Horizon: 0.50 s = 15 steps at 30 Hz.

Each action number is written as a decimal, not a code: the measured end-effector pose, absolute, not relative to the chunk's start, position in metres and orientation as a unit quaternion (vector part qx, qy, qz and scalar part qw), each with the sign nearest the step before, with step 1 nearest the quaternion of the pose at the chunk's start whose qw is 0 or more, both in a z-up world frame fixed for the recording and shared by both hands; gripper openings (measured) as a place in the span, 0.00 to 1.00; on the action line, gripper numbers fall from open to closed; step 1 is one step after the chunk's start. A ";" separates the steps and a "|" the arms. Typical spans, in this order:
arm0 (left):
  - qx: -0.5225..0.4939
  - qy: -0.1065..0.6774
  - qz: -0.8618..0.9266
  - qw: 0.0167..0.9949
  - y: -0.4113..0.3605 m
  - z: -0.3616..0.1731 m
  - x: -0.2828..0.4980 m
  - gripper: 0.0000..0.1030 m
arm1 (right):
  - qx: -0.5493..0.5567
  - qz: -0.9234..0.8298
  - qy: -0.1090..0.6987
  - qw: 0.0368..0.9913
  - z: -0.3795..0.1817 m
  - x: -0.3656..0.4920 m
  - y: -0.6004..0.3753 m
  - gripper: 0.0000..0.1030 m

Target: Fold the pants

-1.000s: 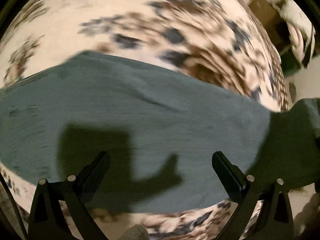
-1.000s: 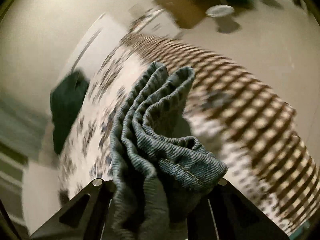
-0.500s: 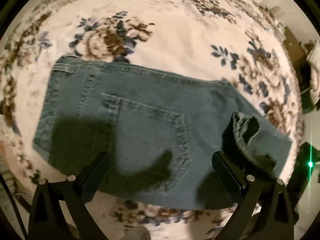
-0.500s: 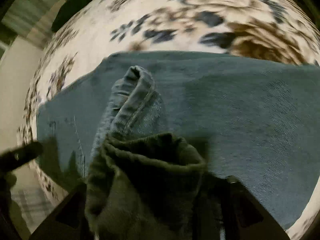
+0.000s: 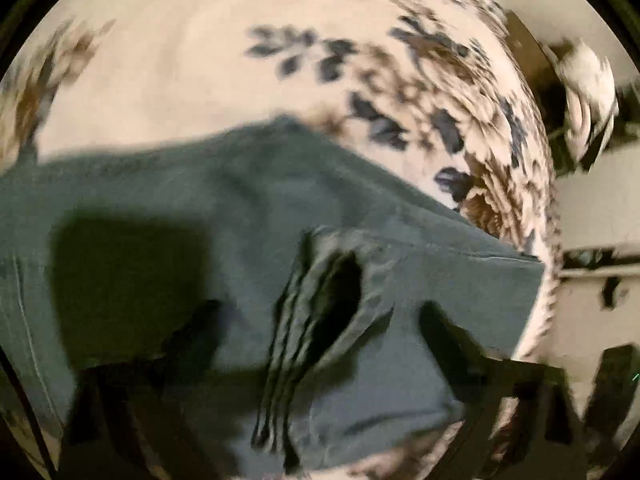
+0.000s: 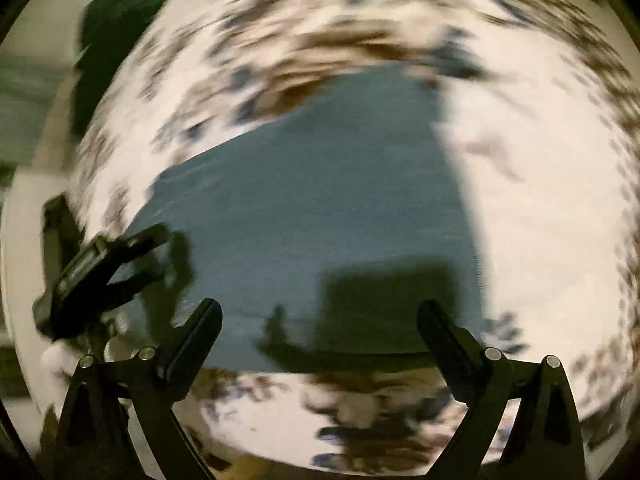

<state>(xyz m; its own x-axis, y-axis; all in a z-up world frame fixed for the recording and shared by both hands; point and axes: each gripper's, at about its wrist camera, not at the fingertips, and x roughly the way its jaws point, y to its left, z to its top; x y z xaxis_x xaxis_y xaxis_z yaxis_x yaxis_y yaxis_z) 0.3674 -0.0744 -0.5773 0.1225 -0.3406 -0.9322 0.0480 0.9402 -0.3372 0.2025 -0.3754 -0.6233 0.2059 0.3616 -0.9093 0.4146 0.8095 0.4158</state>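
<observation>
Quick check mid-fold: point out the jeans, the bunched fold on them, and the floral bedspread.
jeans (image 6: 320, 216), right wrist view, flat middle of the denim.
bunched fold (image 5: 320, 304), left wrist view, on its raised ridges.
floral bedspread (image 5: 180, 80), left wrist view, pale patch above the denim.

A cream bed cover (image 6: 540, 208) with brown and blue flowers carries the folded blue jeans (image 6: 320, 216), lying flat on it.

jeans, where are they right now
The jeans lie flat on the floral bedspread, centred in the right wrist view just beyond the open right gripper; the left gripper hovers at their left edge.
</observation>
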 end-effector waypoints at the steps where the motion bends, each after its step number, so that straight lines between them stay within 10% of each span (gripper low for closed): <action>1: -0.102 0.649 -0.128 0.743 -0.076 -0.579 0.368 0.29 | 0.321 -0.032 0.625 0.711 -0.627 0.200 -0.385 0.97; 12: -0.137 0.637 -0.095 0.752 -0.056 -0.573 0.355 0.29 | 0.319 -0.052 0.628 0.707 -0.626 0.215 -0.381 0.97; 14: -0.187 0.607 -0.081 0.768 -0.033 -0.548 0.339 0.36 | 0.306 -0.044 0.630 0.712 -0.617 0.221 -0.370 0.97; 15: -0.204 0.594 -0.067 0.775 -0.022 -0.538 0.332 0.60 | 0.300 -0.039 0.631 0.714 -0.614 0.223 -0.365 0.97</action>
<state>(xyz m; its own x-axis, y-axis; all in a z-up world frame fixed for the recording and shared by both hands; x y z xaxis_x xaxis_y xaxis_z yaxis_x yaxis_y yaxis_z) 0.3315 -0.0216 -0.5384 0.2855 -0.3461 -0.8937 -0.1396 0.9075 -0.3961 0.2234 -0.3650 -0.6135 0.2001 0.3227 -0.9251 0.4353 0.8166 0.3791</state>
